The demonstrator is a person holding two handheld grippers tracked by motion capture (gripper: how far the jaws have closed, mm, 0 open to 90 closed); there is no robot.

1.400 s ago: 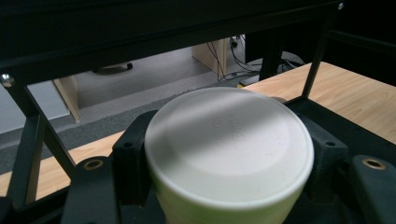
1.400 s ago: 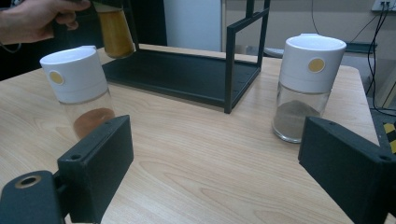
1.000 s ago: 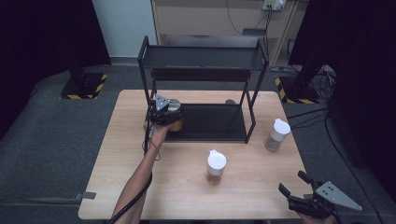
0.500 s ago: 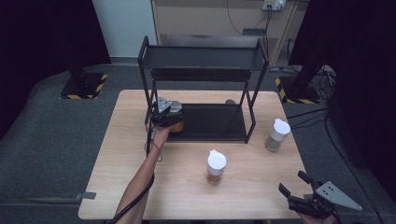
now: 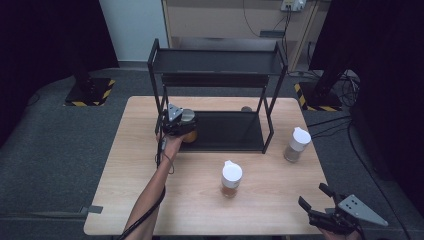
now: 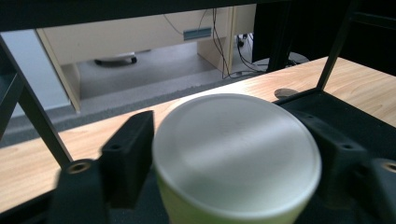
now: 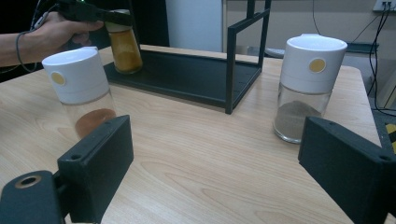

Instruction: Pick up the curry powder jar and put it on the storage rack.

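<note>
A spice jar (image 5: pixel 189 131) with yellow-orange powder and a silver lid (image 6: pixel 238 154) stands at the left end of the black rack's lower shelf (image 5: pixel 230 132). My left gripper (image 5: pixel 183 123) is shut on it, one jaw against each side of the lid. In the right gripper view the same jar (image 7: pixel 124 44) hangs in that gripper (image 7: pixel 100 16) beside a hand. My right gripper (image 5: pixel 312 196) hovers open over the table's front right corner, its jaws (image 7: pixel 224 177) wide apart with nothing between them.
Two white-capped jars stand on the wooden table (image 5: pixel 140 170): one with brown powder (image 5: pixel 231 178) (image 7: pixel 79 93) in front of the rack, one with grey powder (image 5: pixel 296 144) (image 7: pixel 306 88) to the rack's right. The rack's upper shelf (image 5: pixel 217 62) overhangs the lower one.
</note>
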